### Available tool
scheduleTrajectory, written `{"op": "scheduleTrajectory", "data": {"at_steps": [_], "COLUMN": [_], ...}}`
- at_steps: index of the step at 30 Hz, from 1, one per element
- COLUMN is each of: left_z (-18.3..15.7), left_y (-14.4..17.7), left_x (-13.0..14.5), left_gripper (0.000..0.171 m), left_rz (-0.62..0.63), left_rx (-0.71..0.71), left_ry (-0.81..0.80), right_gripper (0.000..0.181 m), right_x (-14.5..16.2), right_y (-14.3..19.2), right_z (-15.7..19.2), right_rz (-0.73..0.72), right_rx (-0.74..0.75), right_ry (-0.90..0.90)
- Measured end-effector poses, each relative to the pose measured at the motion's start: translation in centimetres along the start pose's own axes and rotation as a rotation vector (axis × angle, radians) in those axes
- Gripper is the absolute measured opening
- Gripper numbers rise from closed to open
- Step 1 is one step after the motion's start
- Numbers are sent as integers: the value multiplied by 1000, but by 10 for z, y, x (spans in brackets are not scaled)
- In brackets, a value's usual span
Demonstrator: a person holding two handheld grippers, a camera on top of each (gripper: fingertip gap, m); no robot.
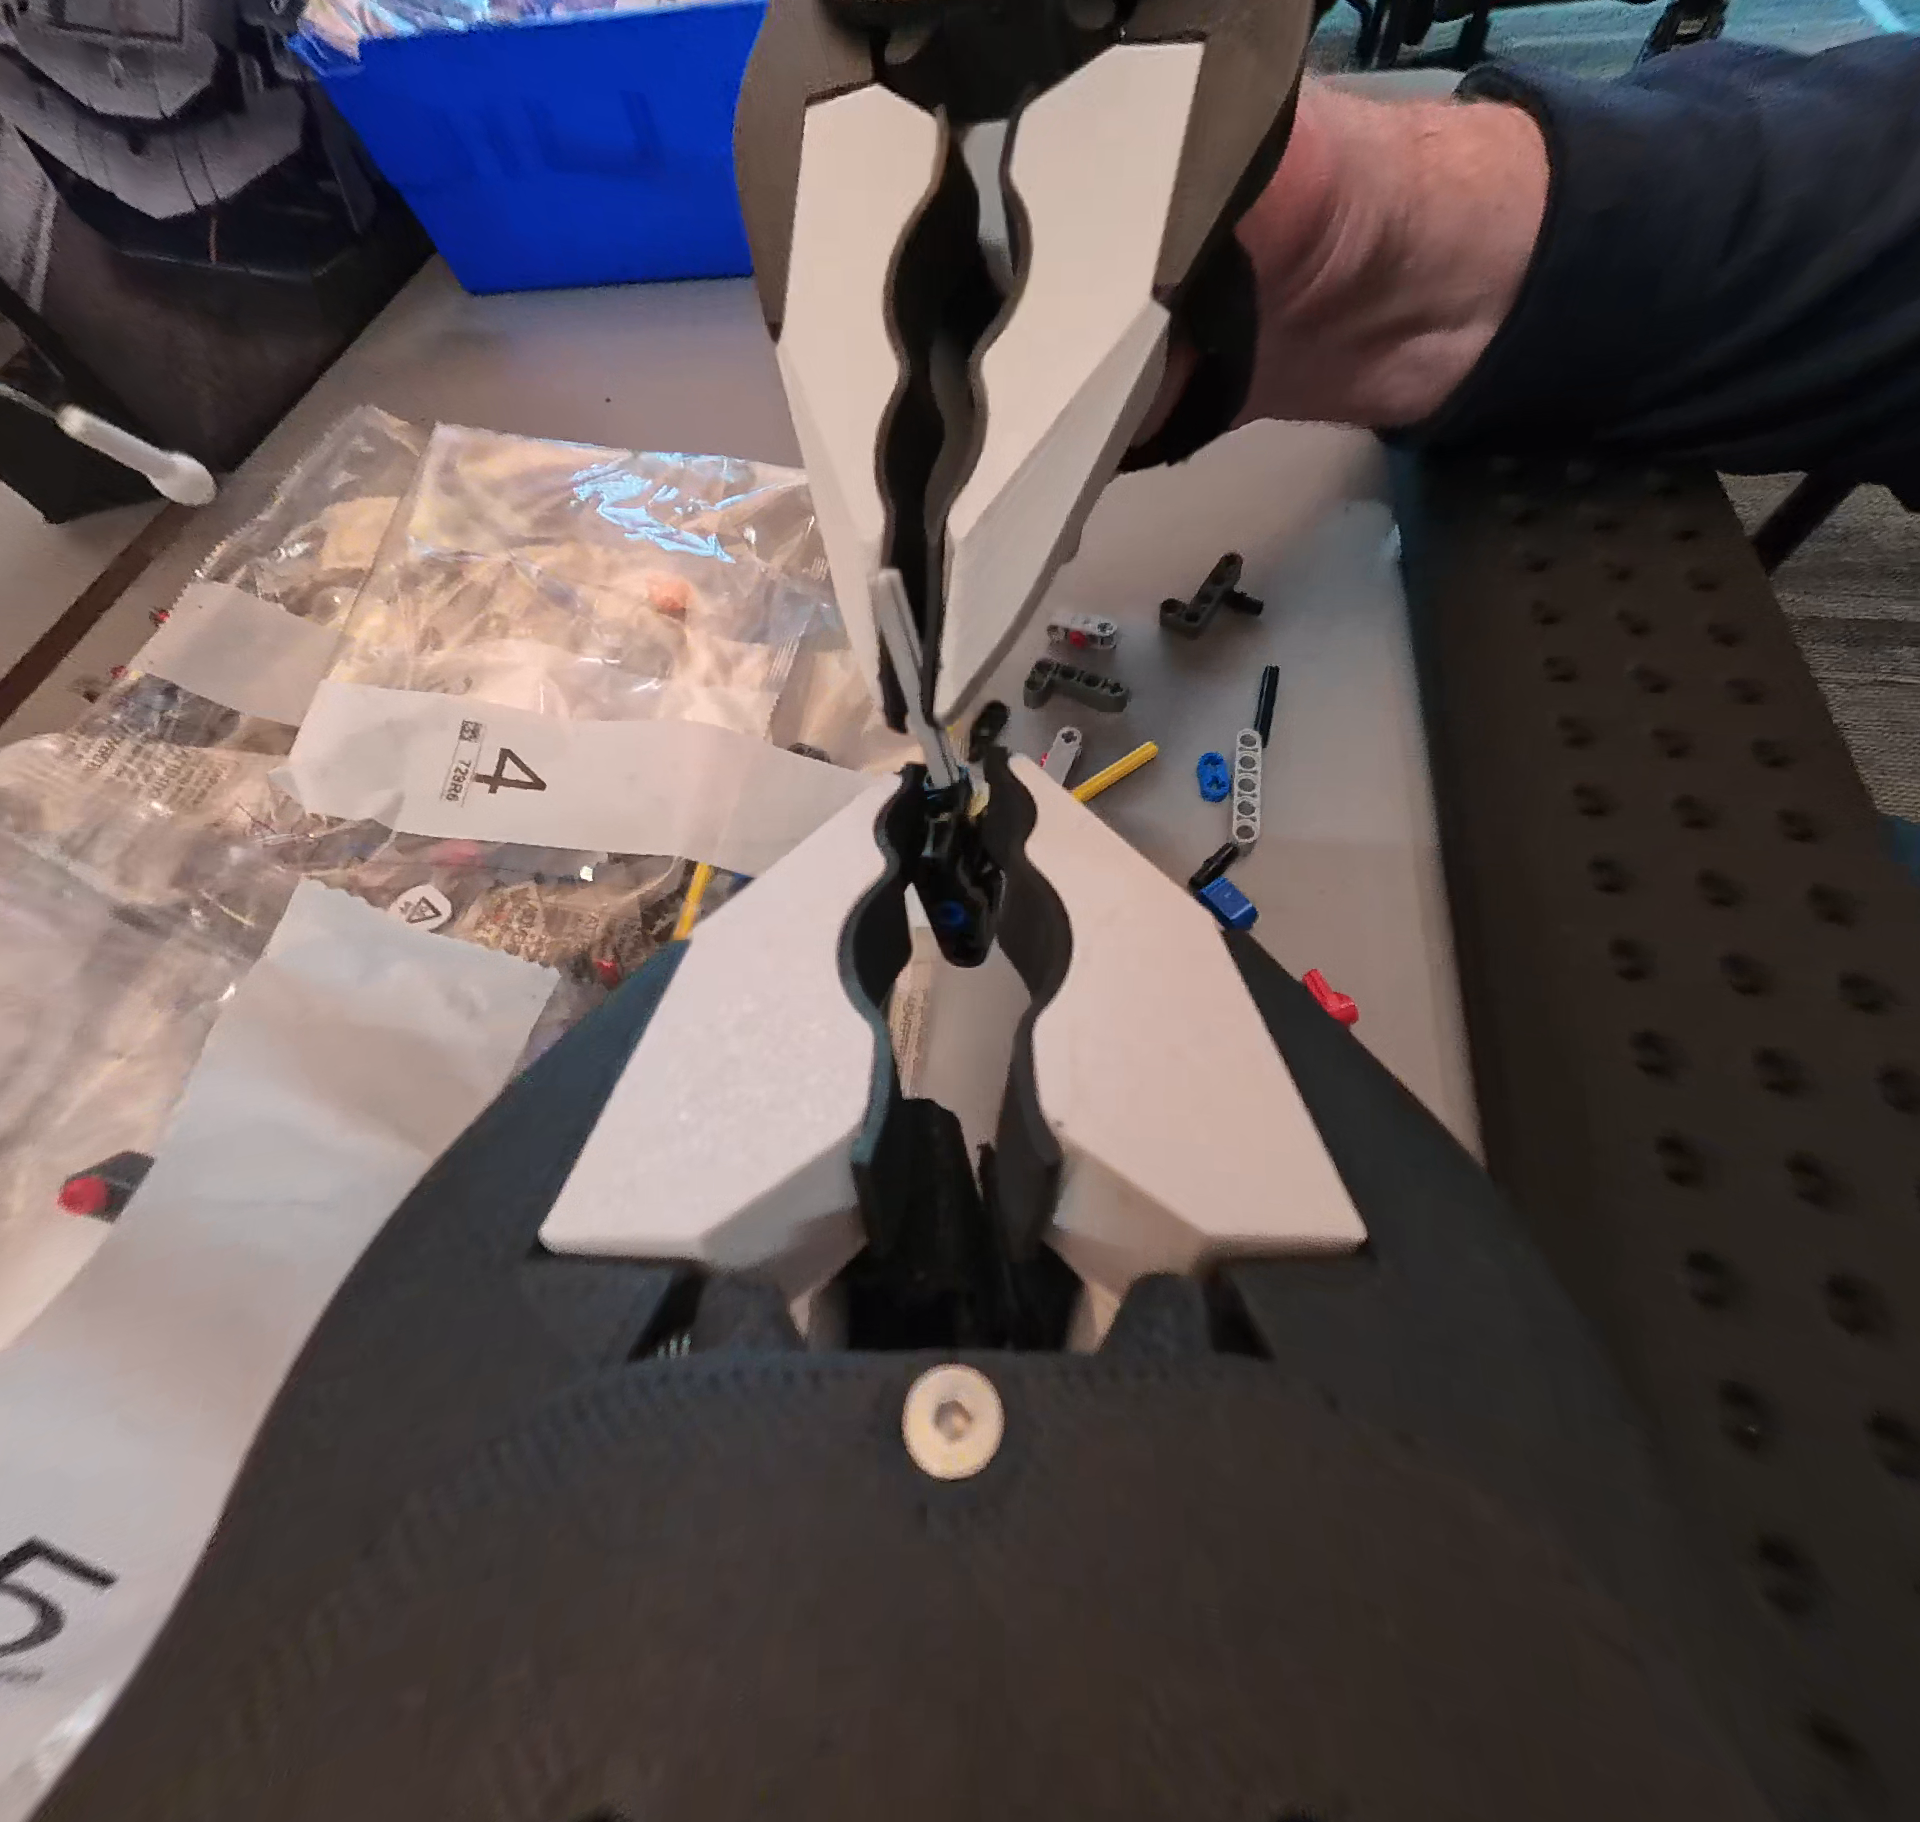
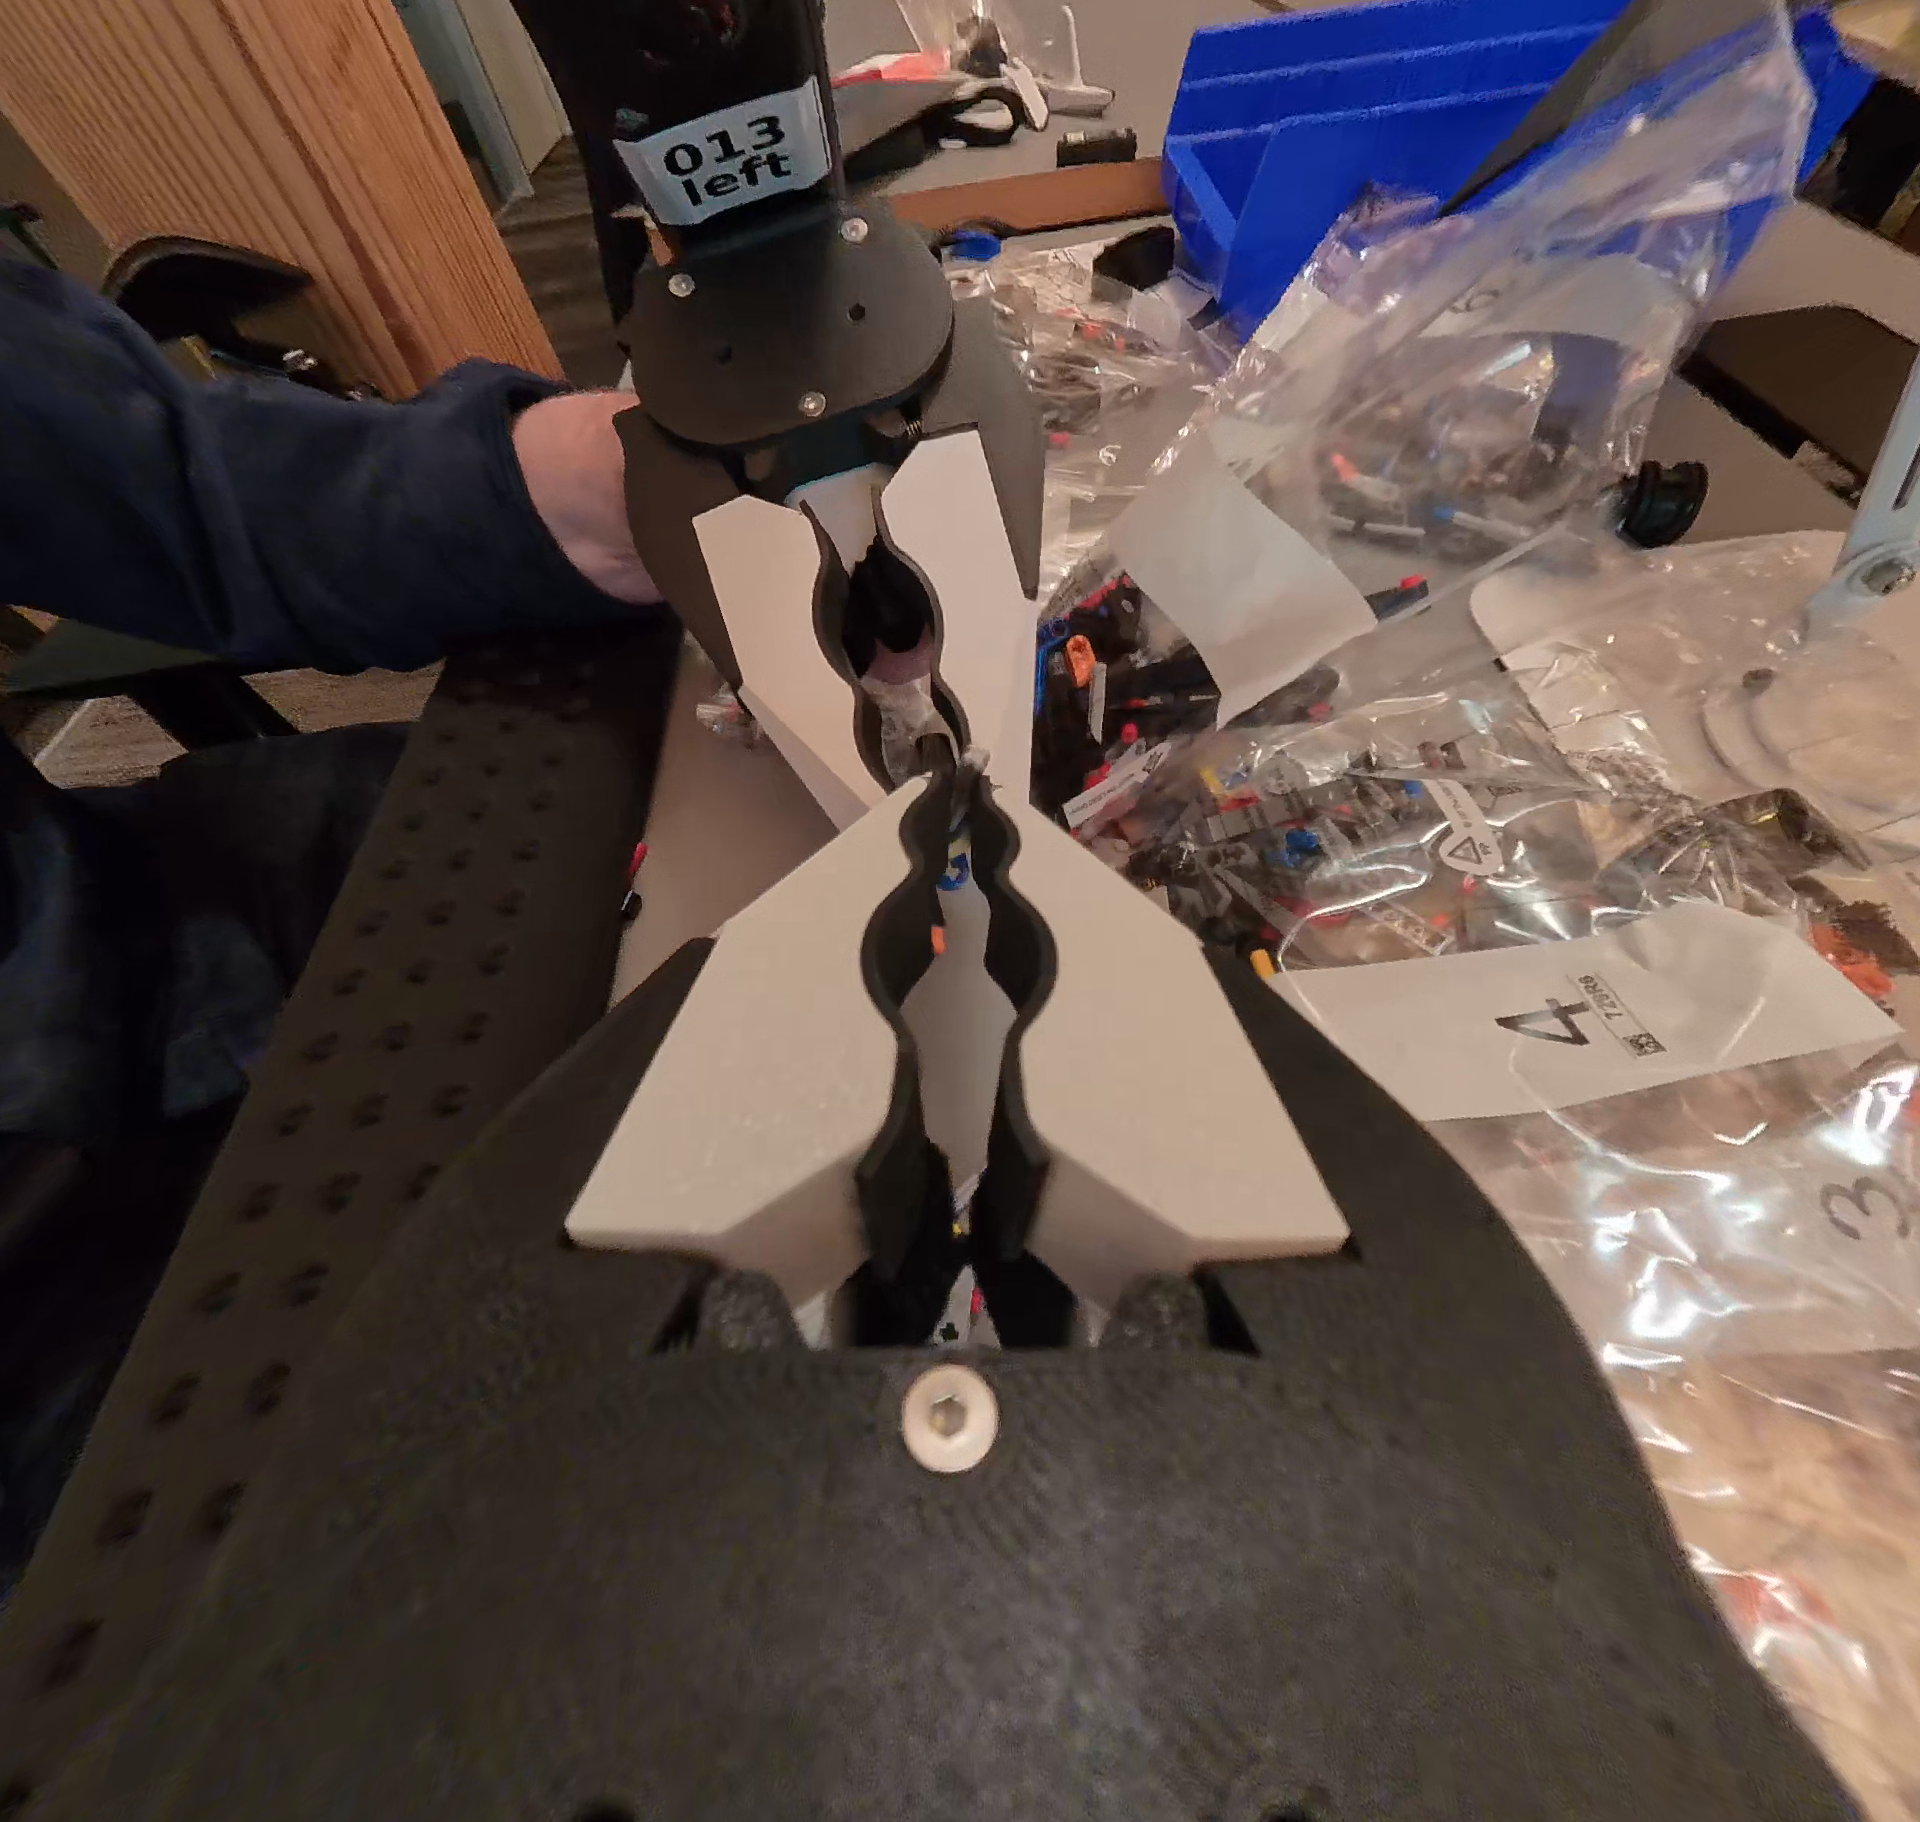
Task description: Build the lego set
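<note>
Pinching a black lego piece (image 1: 954, 879) with a blue pin, the left gripper (image 1: 951, 780) meets the right gripper (image 1: 920, 718), whose jaws clamp a grey axle (image 1: 906, 660) entering that piece. Beyond, loose lego parts (image 1: 1236, 785) lie near the bench's edge; numbered bags (image 1: 499, 692) and a blue bin (image 1: 551, 141) sit farther back.

Two grippers (image 1: 951, 775) (image 1: 920, 707), one blue bin (image 1: 551, 141), one yellow axle (image 1: 1115, 771)

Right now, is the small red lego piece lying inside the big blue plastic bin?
No, the small red lego piece lies on the grey table, far from the big blue plastic bin.
</note>
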State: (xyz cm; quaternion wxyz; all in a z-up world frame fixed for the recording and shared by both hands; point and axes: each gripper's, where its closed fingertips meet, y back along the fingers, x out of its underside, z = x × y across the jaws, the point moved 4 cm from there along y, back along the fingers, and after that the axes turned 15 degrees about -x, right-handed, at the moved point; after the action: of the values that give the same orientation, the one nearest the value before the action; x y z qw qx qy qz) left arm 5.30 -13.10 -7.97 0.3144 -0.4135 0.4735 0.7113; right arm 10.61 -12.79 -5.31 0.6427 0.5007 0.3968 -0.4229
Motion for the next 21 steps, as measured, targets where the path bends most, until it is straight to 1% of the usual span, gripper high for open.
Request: {"op": "scheduleTrajectory", "data": {"at_steps": [1, 3, 5, 6, 7, 8, 9, 10, 12, 13, 14, 15, 16, 17, 18, 20, 21], "left_z": [1, 2, -1, 0, 4, 6, 8, 11, 8, 0, -5, -7, -5, -2, 0, -1, -3], "left_y": [2, 4, 6, 6, 6, 10, 15, 19, 12, 5, 0, -2, -1, 2, 3, 1, -2], "left_x": [-3, 0, -2, 1, 15, 26, 27, 21, 11, 13, 17, 18, 15, 11, 8, 7, 9], "left_gripper": [12, 12, 12, 12, 12, 12, 11, 11, 11, 12, 12, 12, 12, 12, 12, 12, 12], "left_rz": [-18, -6, -22, 0, 74, 98, 86, 63, 44, 75, 99, 96, 77, 56, 42, 47, 66], "left_rx": [-5, -14, -8, -25, -41, -35, -14, -31, -35, -9, 1, 5, 4, -7, -21, -26, -37], "left_ry": [-6, -37, -44, -75, -108, -93, -59, -55, -59, -80, -100, -90, -68, -57, -53, -71, -98], "right_gripper": [0, 0, 0, 0, 0, 0, 0, 0, 0, 0, 0, 0, 5, 15, 19, 21, 18], "right_x": [-3, -5, -7, -7, -15, -25, -25, -18, -10, -8, -6, -1, 3, 7, 11, 11, 11], "right_y": [3, 8, 12, 14, 26, 50, 69, 73, 56, 45, 35, 26, 18, 9, 2, -6, -9], "right_z": [2, 3, 6, 6, 5, 5, 4, 2, 2, 3, 5, 6, 7, 6, 7, 9, 10], "right_rz": [-15, -27, -44, -40, -116, -208, -223, -185, -177, -150, -88, -26, 10, 48, 80, 85, 86], "right_rx": [-1, -5, -15, -7, 20, 21, 57, 79, -23, -43, -28, 1, 10, -6, -33, -50, -50], "right_ry": [15, 27, 39, 46, 56, 50, 69, 69, -15, -10, 36, 90, 120, 103, 79, 84, 86]}}
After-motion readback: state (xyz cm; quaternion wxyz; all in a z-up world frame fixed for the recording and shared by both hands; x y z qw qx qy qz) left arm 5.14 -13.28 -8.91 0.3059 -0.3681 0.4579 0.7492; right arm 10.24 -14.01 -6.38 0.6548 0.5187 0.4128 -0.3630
